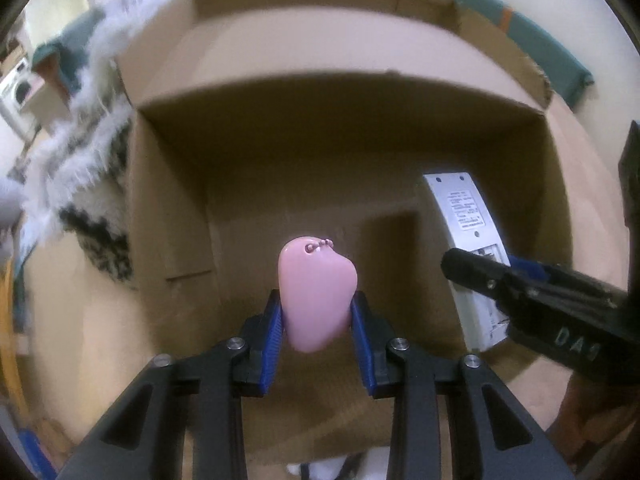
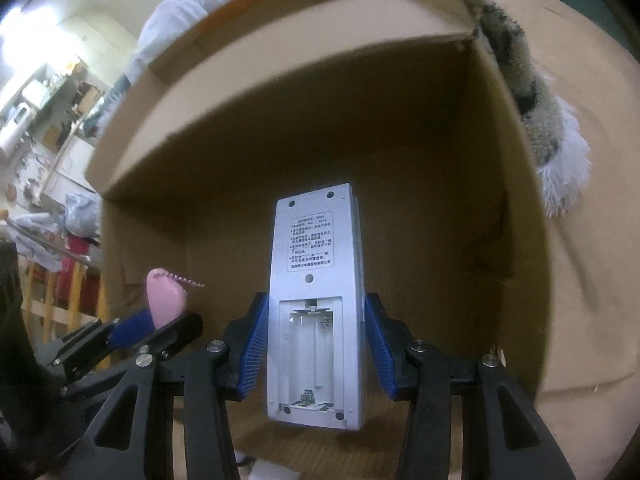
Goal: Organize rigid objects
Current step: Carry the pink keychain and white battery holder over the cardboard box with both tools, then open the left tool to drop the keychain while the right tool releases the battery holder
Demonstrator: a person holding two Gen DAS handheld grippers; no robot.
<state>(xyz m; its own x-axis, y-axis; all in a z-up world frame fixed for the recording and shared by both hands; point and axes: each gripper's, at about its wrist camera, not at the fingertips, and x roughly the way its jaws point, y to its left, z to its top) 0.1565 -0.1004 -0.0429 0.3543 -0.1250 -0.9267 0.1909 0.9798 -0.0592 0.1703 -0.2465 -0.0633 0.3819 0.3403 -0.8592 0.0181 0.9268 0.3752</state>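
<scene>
Grippers carry two rigid items over an open brown cardboard box (image 1: 320, 92).

Left wrist view: the left gripper (image 1: 317, 320) pinches a smooth pink rounded plastic piece with a bead chain (image 1: 316, 300) at centre frame, poised above the box floor, apparently for dropping in; the right gripper (image 1: 500, 280) enters from the right edge. Right wrist view: its blue pads (image 2: 252, 352) clamp a white remote control (image 2: 316, 304), open battery bay facing up, centred inside the box; a fluffy grey-white textile (image 2: 536, 120) hangs at upper right.

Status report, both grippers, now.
Left gripper shut on pink pebble-shaped object. Right gripper shut on white remote, battery bay open, facing camera. Both over open cardboard box. Nothing in the way.
</scene>
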